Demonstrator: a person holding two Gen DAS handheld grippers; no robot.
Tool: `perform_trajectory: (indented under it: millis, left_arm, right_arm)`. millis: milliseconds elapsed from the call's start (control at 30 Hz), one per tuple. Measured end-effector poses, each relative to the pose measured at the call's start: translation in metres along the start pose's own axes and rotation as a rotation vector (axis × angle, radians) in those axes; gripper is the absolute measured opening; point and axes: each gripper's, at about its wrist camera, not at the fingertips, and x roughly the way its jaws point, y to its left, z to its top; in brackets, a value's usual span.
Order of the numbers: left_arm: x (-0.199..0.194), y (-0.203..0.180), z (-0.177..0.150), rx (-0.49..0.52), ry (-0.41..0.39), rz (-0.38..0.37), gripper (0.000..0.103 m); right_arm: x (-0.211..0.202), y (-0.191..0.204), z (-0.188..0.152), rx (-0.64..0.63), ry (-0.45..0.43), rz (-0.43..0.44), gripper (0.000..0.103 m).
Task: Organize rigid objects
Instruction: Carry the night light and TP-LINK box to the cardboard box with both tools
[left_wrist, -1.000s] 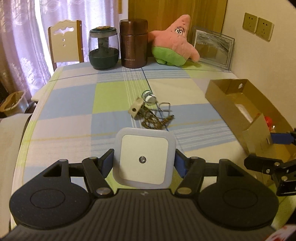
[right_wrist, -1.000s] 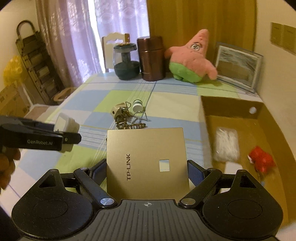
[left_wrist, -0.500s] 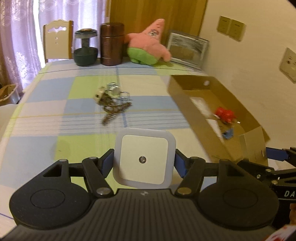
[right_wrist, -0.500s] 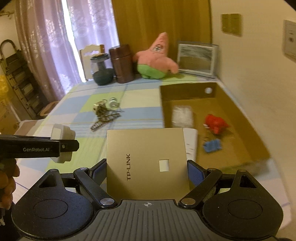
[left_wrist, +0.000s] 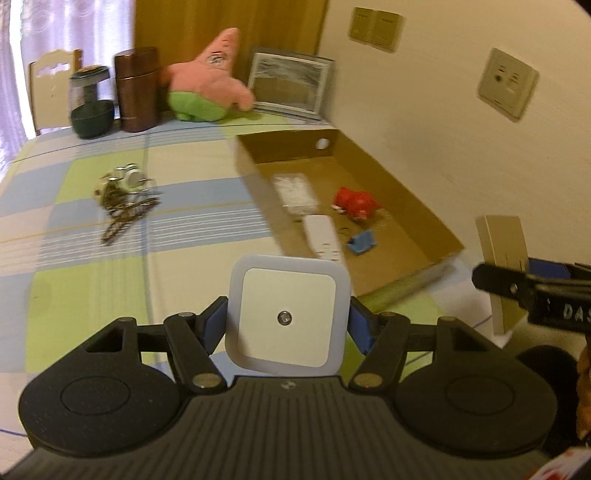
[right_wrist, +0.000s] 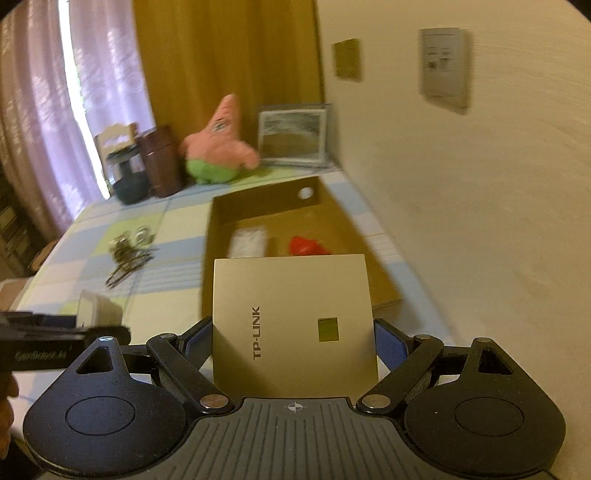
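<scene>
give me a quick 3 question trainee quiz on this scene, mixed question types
1. True or false: the left gripper is empty.
2. Which item lies outside the box? A) red toy B) blue toy C) key pile
3. Fill in: the right gripper holds a gold panel marked ____.

Key: 1. False, it is shut on a white night light. 2. C, the pile lies on the checked cloth. 3. TP-LINK.
</scene>
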Motion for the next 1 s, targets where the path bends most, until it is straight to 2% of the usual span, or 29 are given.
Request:
perform_trajectory:
  millis: [267,700,1000]
  left_arm:
    - [0.014,-0.032,0.019,0.033,-0.001,-0.042,0.063]
    - [0.070,-0.054,0.056,0.041,0.021,-0.052,0.063]
    - [0.111,-0.063,0.065,0.055,0.058,-0.067,0.063]
  right_arm:
    - [0.003,-0.030,0.015,-0.002,0.002,-0.015,0.085]
    - [0.061,-0.060,0.046,-0.076,0.052,0.019,0.085]
    - [0.100,-0.077,0.055,-0.068,0.090,0.045,0.085]
